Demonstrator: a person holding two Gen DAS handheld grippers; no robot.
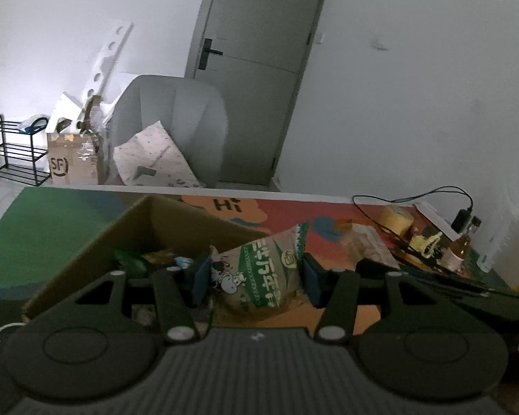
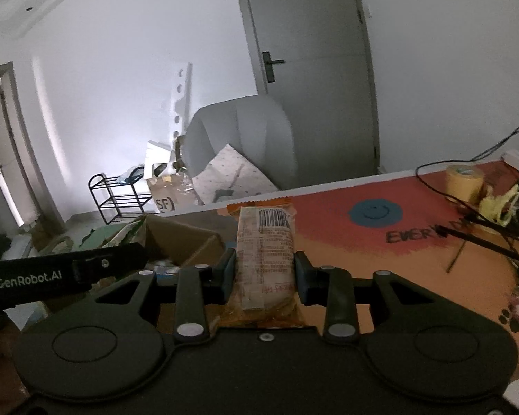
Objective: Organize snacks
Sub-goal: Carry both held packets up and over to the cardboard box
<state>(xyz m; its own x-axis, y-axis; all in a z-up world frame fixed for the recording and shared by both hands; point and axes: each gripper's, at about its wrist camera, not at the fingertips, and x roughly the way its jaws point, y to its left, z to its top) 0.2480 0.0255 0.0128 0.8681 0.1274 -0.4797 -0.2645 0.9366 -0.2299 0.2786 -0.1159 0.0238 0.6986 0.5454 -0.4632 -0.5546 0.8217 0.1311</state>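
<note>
My left gripper is shut on a green and tan snack bag with a cartoon cow, held just right of an open cardboard box that holds several snack packets. My right gripper is shut on an orange wrapped snack with a barcode, held upright above the table. The same box shows left of it in the right wrist view, behind the other gripper's black body.
The table has a colourful mat. At its right end lie a roll of yellow tape, a yellow clip, black cables and small bottles. Beyond the table stand a grey armchair, a cardboard carton and a black rack.
</note>
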